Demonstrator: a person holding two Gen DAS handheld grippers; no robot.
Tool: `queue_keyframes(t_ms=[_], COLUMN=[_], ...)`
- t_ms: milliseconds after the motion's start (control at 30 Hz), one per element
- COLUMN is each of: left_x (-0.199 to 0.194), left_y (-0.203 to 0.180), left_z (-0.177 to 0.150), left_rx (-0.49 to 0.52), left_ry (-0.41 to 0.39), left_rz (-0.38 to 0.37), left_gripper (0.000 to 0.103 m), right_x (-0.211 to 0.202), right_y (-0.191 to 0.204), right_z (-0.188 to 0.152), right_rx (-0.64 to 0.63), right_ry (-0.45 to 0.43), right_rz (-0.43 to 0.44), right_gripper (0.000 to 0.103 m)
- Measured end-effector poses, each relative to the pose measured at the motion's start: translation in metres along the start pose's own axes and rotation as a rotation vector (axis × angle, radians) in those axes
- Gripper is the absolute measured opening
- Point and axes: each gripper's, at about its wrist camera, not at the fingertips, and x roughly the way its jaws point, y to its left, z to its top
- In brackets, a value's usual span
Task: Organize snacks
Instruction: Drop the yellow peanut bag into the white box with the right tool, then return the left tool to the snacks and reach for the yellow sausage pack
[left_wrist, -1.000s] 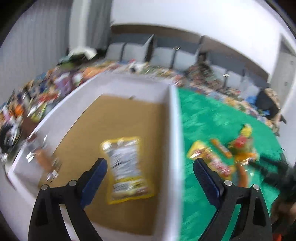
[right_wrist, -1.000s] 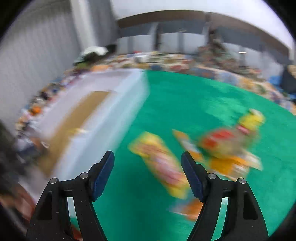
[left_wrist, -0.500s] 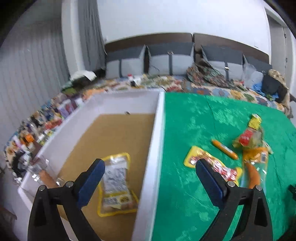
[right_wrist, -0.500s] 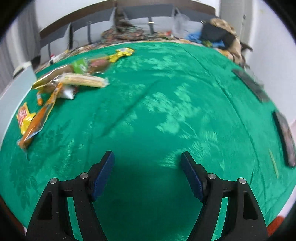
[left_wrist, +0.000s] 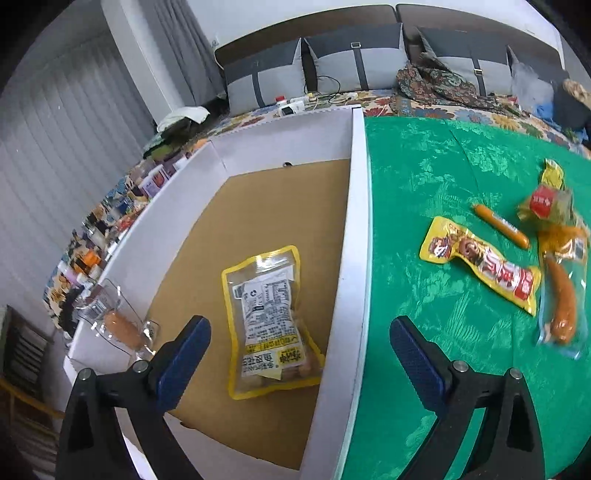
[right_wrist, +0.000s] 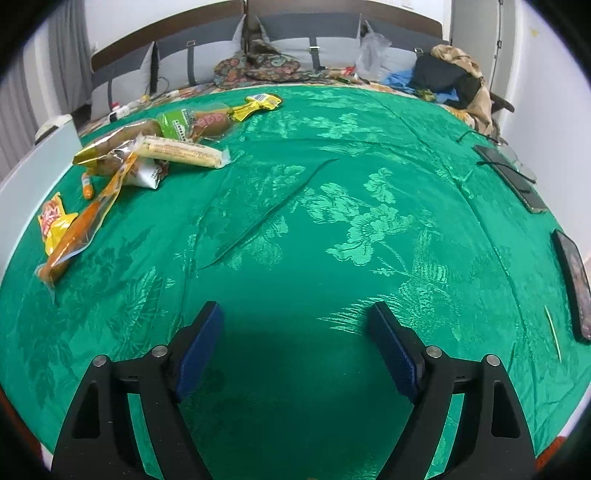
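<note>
Near the left edge of the green bed (right_wrist: 332, 221), snacks (right_wrist: 122, 158) lie beside the white box (left_wrist: 354, 258); both tools, left tool (left_wrist: 299, 354) and right tool (right_wrist: 295, 347), gape empty, the right's jaws just widened, so approach one packet low.

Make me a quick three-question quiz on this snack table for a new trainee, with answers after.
1. True or false: the box already holds a yellow-edged pouch.
2. What lies between the right gripper fingers? A) a sausage B) nothing but green cloth C) a phone
3. Fill in: the small loose sausage lies on the ____, not in the box.

Key
1. True
2. B
3. cloth
</note>
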Motion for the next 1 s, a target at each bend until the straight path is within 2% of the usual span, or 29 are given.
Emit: queue_keyframes(t_ms=[200, 367, 433, 500, 567, 633, 667, 733, 800, 867, 933, 1000], left_x=[-0.001, -0.006, -0.018, -0.048, -0.078, -0.101, -0.110, -0.118, -0.115, -0.099, -0.082, -0.060], left_y=[0.002, 0.001, -0.001, -0.006, -0.016, -0.028, -0.036, -0.052, -0.072, -0.099, -0.126, -0.152], left_z=[-0.008, -0.006, -0.005, -0.005, -0.008, -0.011, -0.014, -0.021, -0.031, -0.043, -0.054, -0.066], left_rx=[-0.003, 0.012, 0.012, 0.015, 0.025, 0.032, 0.033, 0.031, 0.027, 0.045, 0.087, 0.154], left_ry=[0.021, 0.006, -0.038, -0.153, -0.257, -0.303, -0.309, -0.289, -0.228, -0.128, -0.045, 0.011], left_rz=[-0.016, -0.037, -0.044, -0.010, -0.008, -0.073, -0.130, -0.223, -0.329, -0.427, -0.479, -0.479], left_gripper=[0.097, 0.097, 0.097, 0.097, 0.097, 0.101, 0.101, 0.102, 0.103, 0.103, 0.103, 0.103], right_x=[0.000, -0.001, 0.000, -0.001, -0.001, 0.000, 0.000, -0.001, -0.001, -0.001, -0.001, -0.001], right_y=[0.000, 0.001, 0.001, 0.001, 0.001, 0.001, 0.001, 0.001, 0.001, 0.001, 0.001, 0.001], right_z=[0.000, -0.001, -0.001, -0.001, -0.001, -0.001, -0.001, -0.001, -0.001, -0.001, -0.001, -0.001], right_rx=[-0.002, -0.003, -0.005, -0.004, -0.004, -0.005, -0.006, -0.005, -0.005, -0.005, -0.005, -0.005], right_ry=[0.000, -0.003, -0.005, -0.007, -0.009, -0.008, -0.007, -0.008, -0.008, -0.008, -0.008, -0.008], right_rz=[-0.001, 0.000, -0.001, 0.000, -0.001, -0.001, -0.001, 0.000, 0.000, 0.000, 0.000, -0.001], right_gripper=[0.085, 0.087, 0.087, 0.088, 0.088, 0.088, 0.089, 0.089, 0.089, 0.089, 0.089, 0.089])
